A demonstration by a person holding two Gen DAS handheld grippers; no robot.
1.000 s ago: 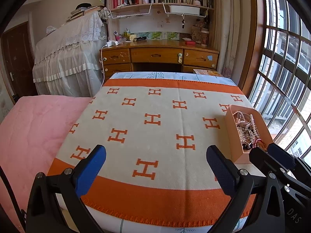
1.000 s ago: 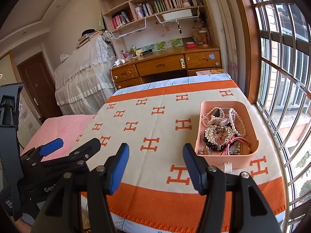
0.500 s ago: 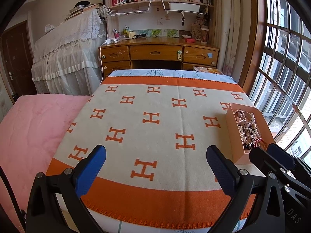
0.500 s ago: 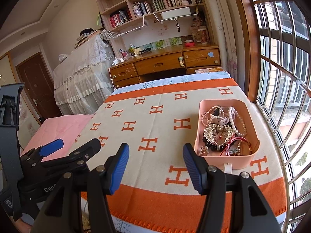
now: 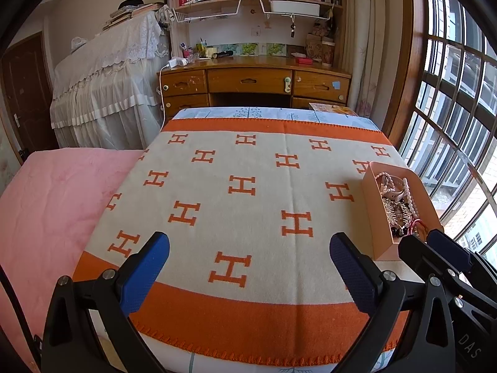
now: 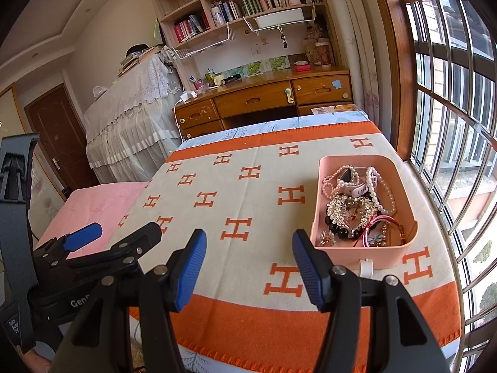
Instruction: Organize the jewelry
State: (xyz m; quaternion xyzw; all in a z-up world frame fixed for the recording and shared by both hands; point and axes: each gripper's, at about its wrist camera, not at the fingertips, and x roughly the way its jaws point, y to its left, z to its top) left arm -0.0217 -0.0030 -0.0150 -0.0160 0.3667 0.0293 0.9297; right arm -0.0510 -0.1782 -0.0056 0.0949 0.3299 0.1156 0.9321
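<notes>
A pink tray (image 6: 400, 253) sits on the right side of an orange and cream blanket (image 6: 248, 205). It holds a tangle of jewelry: pearl strands (image 6: 380, 191), a pale pink watch (image 6: 357, 186), a rhinestone heart piece (image 6: 352, 208), black beads and a red bangle (image 6: 379, 222). The tray also shows in the left wrist view (image 5: 371, 205). My right gripper (image 6: 248, 264) is open and empty, hovering just left of the tray's near corner. My left gripper (image 5: 248, 264) is open and empty, over the blanket's near edge, left of the tray.
A pink quilt (image 5: 46, 202) lies to the left of the blanket. A wooden desk (image 5: 254, 84) with drawers and bookshelves stands beyond the far end. A lace-covered piece of furniture (image 5: 105, 87) is at far left. Barred windows (image 6: 450, 124) run along the right.
Both views have drifted slightly, so the room sits a little lower in frame. Both grippers stay open and the tray has not moved.
</notes>
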